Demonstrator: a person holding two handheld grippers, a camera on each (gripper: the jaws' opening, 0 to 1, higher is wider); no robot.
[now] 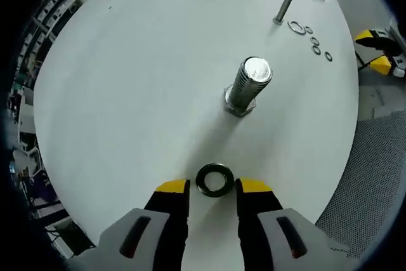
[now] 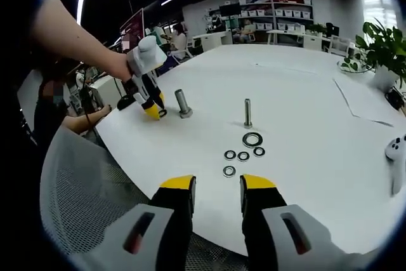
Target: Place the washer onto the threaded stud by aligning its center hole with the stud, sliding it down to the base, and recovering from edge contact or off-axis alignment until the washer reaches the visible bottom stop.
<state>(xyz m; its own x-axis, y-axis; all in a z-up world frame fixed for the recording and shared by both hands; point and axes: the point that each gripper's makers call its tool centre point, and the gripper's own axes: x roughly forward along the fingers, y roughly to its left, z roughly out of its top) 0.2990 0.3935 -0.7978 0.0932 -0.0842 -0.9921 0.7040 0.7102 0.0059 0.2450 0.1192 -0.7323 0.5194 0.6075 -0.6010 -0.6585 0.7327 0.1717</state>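
Observation:
A thick threaded stud [image 1: 246, 87] stands upright on its hex head on the white table [image 1: 127, 93]. A dark washer [image 1: 214, 167] lies flat on the table nearer to me than the stud. My left gripper [image 1: 213, 187] is open, and its yellow-tipped jaws stand on either side of the washer with small gaps. In the right gripper view a hand holds the left gripper [image 2: 157, 112] down at the table beside the stud [image 2: 183, 104]. My right gripper [image 2: 217, 188] is open above the table's near edge, with nothing between its jaws.
A slimmer bolt [image 2: 247, 113] stands mid-table with several loose washers [image 2: 252, 139] in front of it. A white controller [image 2: 398, 157] lies at the right. A grey mesh chair [image 2: 76, 188] sits by the table edge. Papers and a potted plant [image 2: 380, 49] lie beyond.

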